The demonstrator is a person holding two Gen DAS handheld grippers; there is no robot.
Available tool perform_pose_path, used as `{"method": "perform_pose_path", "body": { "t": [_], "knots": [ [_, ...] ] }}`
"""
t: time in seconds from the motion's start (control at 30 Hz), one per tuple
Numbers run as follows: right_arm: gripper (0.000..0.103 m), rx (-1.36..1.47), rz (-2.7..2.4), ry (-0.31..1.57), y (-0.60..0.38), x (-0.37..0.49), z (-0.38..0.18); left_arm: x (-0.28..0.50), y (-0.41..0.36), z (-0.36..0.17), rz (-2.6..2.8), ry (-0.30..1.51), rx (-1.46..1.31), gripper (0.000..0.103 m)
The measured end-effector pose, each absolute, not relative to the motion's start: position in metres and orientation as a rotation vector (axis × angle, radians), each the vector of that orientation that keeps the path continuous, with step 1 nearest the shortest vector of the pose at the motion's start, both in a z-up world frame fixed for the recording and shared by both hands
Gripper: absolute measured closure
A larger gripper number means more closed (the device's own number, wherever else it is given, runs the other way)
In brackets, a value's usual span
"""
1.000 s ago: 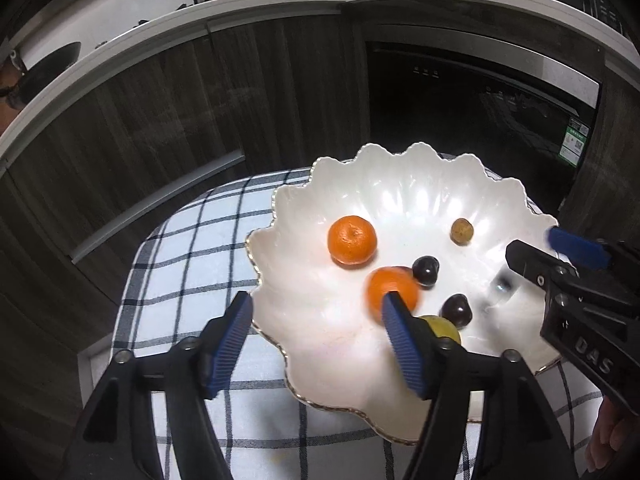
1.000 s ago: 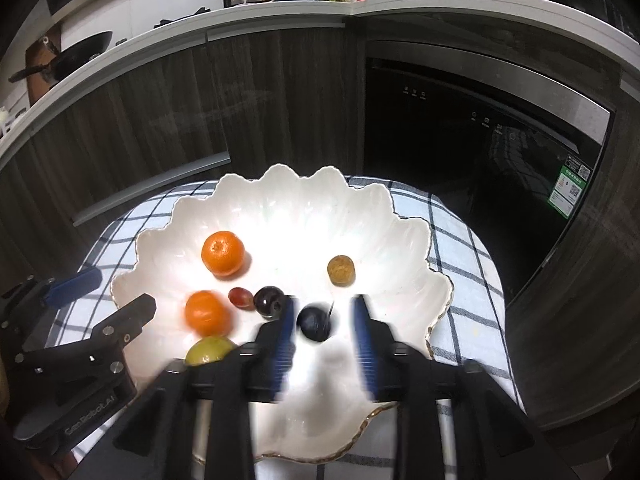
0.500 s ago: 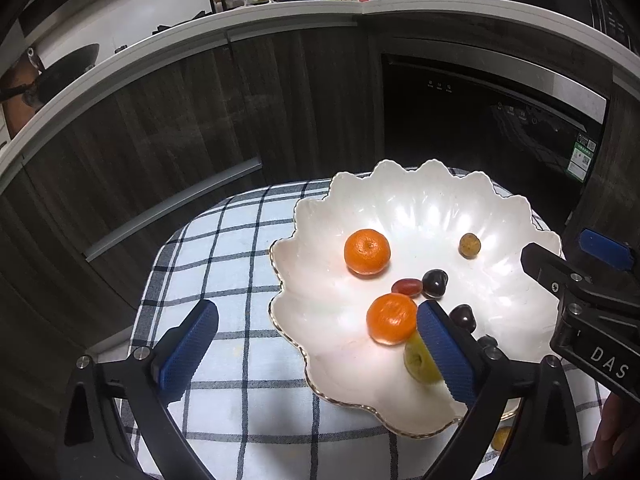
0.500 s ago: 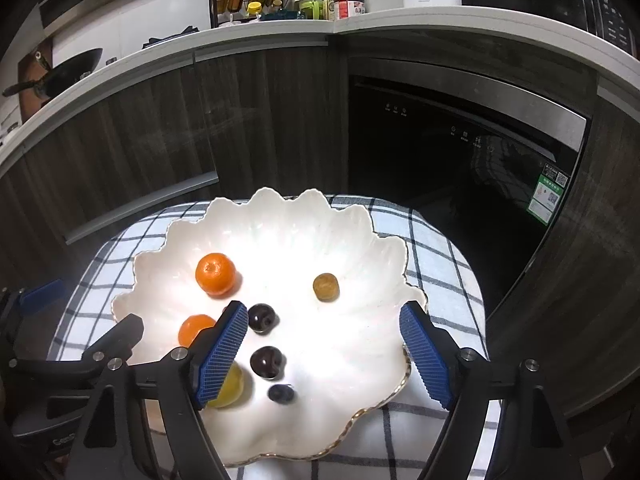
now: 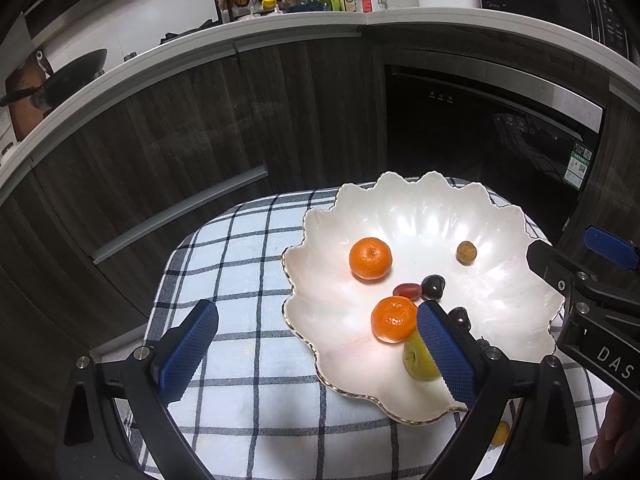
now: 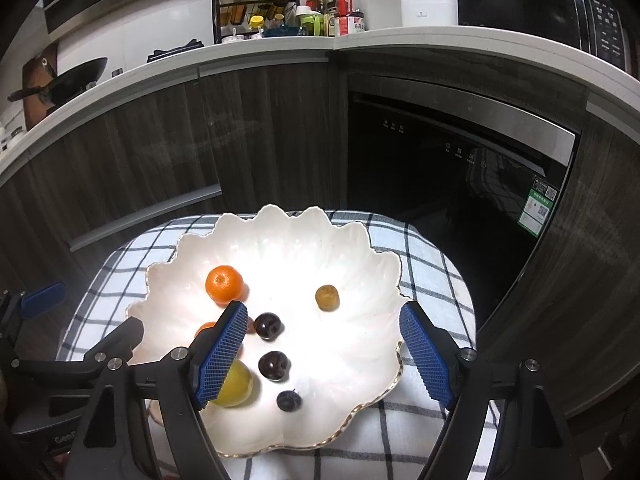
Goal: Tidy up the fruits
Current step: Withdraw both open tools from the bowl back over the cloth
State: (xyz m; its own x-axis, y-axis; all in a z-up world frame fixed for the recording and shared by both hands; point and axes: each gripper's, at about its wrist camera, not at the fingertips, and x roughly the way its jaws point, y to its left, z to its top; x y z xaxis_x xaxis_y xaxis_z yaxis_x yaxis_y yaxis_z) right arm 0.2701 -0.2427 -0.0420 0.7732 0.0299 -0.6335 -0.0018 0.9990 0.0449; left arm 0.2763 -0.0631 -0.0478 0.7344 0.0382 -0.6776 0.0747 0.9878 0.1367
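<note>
A white scalloped bowl (image 5: 500,292) (image 6: 360,280) sits on a checked cloth. In it lie two tangerines (image 5: 370,258) (image 5: 394,319), a red date (image 5: 406,290), two dark cherries (image 6: 268,325) (image 6: 273,365), a small dark berry (image 6: 289,401), a brown longan (image 6: 327,298) and a green-yellow fruit (image 6: 236,386). My left gripper (image 5: 316,346) is open and empty above the bowl's left rim. My right gripper (image 6: 322,356) is open and empty above the bowl's near half.
The checked cloth (image 5: 240,264) covers a small round table. A small yellow fruit (image 5: 500,432) lies on the cloth by the bowl's near edge. Dark cabinets (image 6: 260,128) and a dishwasher door (image 6: 440,168) stand behind, under a counter with bottles.
My right gripper opened, left a dark fruit in the bowl and drew back upward. My left gripper opened wider and also pulled back from the bowl.
</note>
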Motion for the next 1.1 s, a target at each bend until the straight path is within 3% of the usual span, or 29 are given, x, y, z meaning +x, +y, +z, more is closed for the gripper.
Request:
{"method": "perform_pose_path", "body": {
  "t": [1.1],
  "knots": [
    [0.024, 0.04, 0.029, 0.631, -0.234, 0.214, -0.017, 0.216, -0.049, -0.024, -0.012, 0.696, 0.15, 0.002]
  ]
}}
